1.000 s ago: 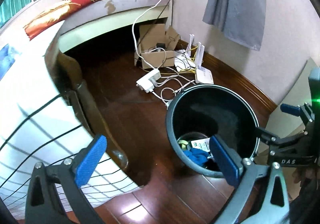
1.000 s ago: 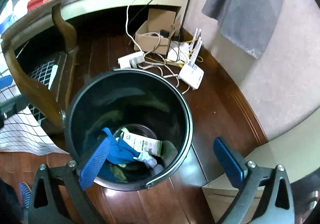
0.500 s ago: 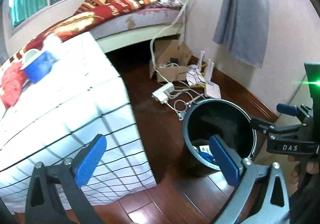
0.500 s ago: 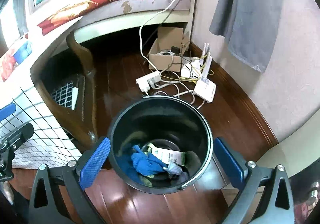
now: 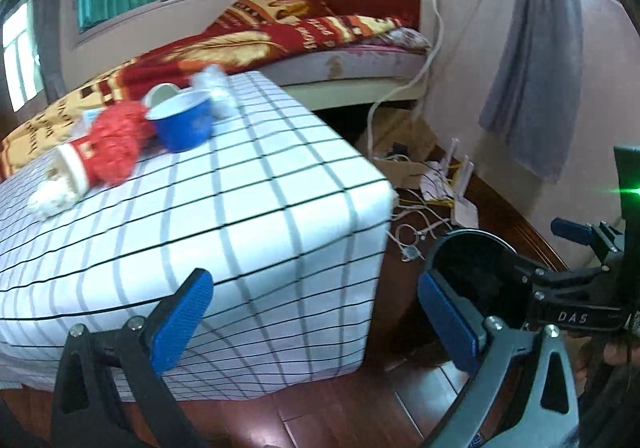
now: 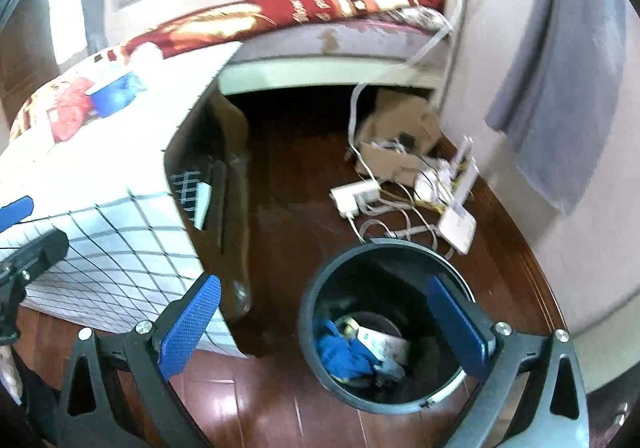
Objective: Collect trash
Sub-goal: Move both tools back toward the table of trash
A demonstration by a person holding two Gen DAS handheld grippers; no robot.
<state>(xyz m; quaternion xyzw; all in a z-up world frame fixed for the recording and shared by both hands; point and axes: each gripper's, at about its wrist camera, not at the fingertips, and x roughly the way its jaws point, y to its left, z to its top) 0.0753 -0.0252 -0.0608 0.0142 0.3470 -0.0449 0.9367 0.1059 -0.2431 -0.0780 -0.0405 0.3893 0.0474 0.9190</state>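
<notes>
Checked-cloth table (image 5: 240, 208) trash, a blue bowl (image 5: 182, 120) and red wrapper (image 5: 116, 142) near its far edge, is probably to be fetched next for the bin (image 6: 384, 328), both grippers (image 5: 316, 322) (image 6: 324, 322) being held spread and empty.

Table with checked cloth (image 5: 248, 208) left of trash bin (image 6: 384, 336); bin on wood floor (image 6: 304, 184). On table, far-left end: bowl (image 5: 182, 120), crumpled wrapper (image 5: 116, 140) just left of it, cup on its side (image 5: 70, 172) nearer. Bed (image 5: 340, 48) behind table. Cardboard box (image 6: 400, 136), power strip (image 6: 356, 194), router (image 6: 458, 224) on floor behind bin, near wall. In bin: cloth (image 6: 344, 348), packet (image 6: 380, 340).
</notes>
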